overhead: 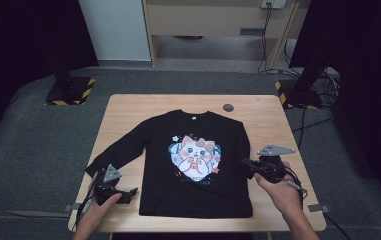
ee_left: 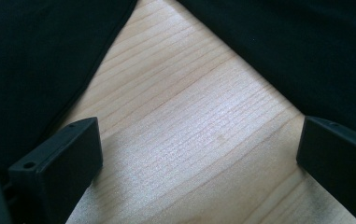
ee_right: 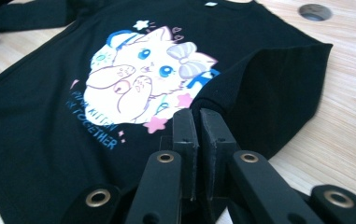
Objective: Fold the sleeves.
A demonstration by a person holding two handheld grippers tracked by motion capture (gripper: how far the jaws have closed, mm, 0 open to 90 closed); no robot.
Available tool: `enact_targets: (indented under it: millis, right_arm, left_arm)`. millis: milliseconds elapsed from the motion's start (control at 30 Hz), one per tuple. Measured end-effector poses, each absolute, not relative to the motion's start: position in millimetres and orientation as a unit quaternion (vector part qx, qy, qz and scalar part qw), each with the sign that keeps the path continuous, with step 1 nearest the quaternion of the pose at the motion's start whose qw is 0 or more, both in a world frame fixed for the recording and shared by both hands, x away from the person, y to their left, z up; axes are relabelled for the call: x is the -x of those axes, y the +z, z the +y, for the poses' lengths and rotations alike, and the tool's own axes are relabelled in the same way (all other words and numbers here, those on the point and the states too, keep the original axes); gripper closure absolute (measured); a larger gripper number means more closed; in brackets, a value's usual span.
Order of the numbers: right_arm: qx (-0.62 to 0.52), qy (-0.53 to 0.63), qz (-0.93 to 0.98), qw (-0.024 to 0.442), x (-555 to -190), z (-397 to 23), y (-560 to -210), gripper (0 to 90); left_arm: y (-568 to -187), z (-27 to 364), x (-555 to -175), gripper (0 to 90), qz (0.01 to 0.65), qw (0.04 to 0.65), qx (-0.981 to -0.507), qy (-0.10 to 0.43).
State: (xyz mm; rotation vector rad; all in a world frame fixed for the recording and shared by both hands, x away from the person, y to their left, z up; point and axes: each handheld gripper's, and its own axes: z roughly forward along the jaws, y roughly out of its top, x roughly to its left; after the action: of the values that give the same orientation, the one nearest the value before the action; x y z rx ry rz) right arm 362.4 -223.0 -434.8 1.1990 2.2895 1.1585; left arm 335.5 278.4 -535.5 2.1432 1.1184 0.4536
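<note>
A black long-sleeved shirt (overhead: 193, 165) with a white cat print (ee_right: 143, 74) lies flat, front up, on the wooden table (overhead: 128, 107). Its left sleeve (overhead: 123, 152) stretches out toward the near left corner. The right sleeve (ee_right: 269, 88) lies folded in over the shirt's side. My right gripper (overhead: 244, 162) (ee_right: 198, 112) is shut on that sleeve's cuff at the shirt's right edge. Near the front left, my left gripper (overhead: 130, 194) (ee_left: 199, 140) stands open over bare wood, with black cloth on either side and nothing between its jaws.
A round grey cap (overhead: 228, 107) (ee_right: 313, 11) sits in the tabletop behind the collar. Two stand bases with yellow-and-black tape (overhead: 70, 92) (overhead: 298, 95) rest on the grey floor beyond the far corners. Bare wood (overhead: 273, 125) shows to the right of the shirt.
</note>
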Motion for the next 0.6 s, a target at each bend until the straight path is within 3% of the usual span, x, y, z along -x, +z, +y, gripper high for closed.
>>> enact_targets:
  millis: [600]
  right_arm:
    - [-0.386, 0.380, 0.830, 0.135, -364.4, -188.2, -447.7, 85.4]
  left_arm:
    - [-535.5, 278.3, -335.5, 0.0, 0.429, 0.335, -0.821, 0.174]
